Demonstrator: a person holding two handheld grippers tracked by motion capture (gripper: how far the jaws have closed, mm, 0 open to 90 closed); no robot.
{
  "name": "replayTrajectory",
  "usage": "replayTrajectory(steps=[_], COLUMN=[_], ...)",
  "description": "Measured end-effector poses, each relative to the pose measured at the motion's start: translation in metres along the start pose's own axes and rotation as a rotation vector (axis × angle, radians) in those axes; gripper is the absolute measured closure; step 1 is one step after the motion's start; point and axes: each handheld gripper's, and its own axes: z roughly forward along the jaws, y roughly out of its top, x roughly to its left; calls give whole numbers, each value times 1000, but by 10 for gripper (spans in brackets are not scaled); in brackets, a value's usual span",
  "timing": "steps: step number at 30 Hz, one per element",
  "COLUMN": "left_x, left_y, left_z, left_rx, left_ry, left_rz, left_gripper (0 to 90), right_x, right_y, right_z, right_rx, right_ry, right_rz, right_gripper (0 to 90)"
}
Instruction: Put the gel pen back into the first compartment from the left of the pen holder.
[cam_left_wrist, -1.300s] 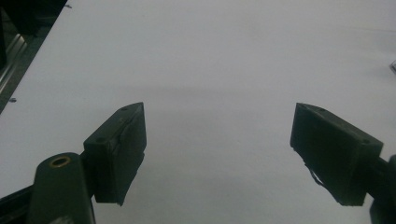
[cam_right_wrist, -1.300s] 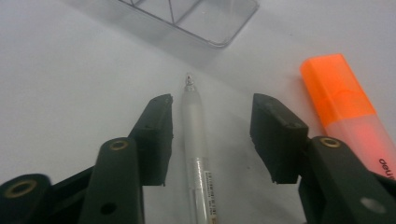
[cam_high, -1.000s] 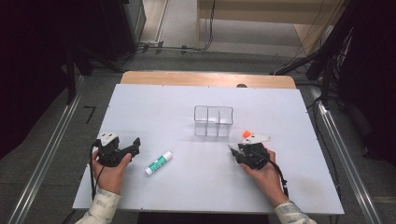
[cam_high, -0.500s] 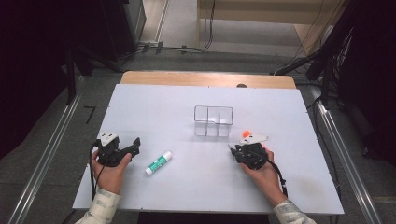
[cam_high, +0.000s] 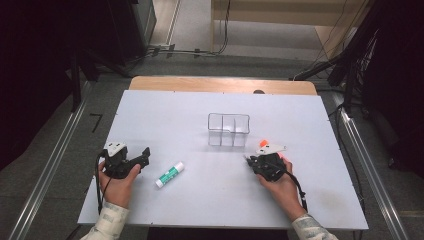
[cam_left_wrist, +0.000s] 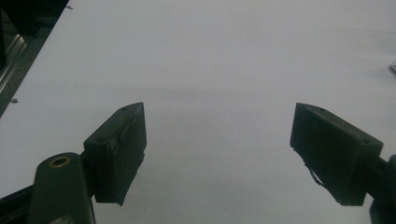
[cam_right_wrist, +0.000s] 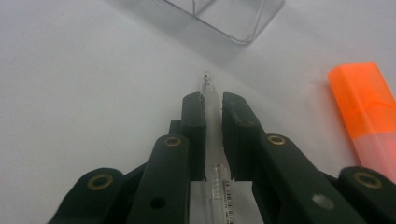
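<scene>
Right tongs (cam_right_wrist: 213, 109) closing on a clear pen (cam_right_wrist: 211, 100) beside the organiser

On the white counter (cam_high: 200, 110) the right tongs have just been closing, and their jaws now flank the clear pen, which lies flat between them, tip toward the clear plastic organiser (cam_high: 228, 130); whether the pads already press on it I cannot tell. An orange highlighter (cam_right_wrist: 366, 116) lies just beside them. The left tongs (cam_left_wrist: 217, 140) rest spread wide over bare counter, a green-and-white glue stick (cam_high: 169, 174) near them.

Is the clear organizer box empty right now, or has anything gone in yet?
Empty. From above, the clear organizer box shows bare compartments; the glue stick and orange highlighter lie outside on the table.
</scene>
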Motion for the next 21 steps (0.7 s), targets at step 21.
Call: replayTrajectory(steps=[21], left_x=[1], left_y=[0], left_z=[0], left_rx=[-1], left_ry=[-2], left_rz=[-4], left_gripper=[194], right_x=[-5], right_y=[2], right_z=[-11], right_rx=[-47], right_ry=[15], right_rz=[39], right_gripper=[793])
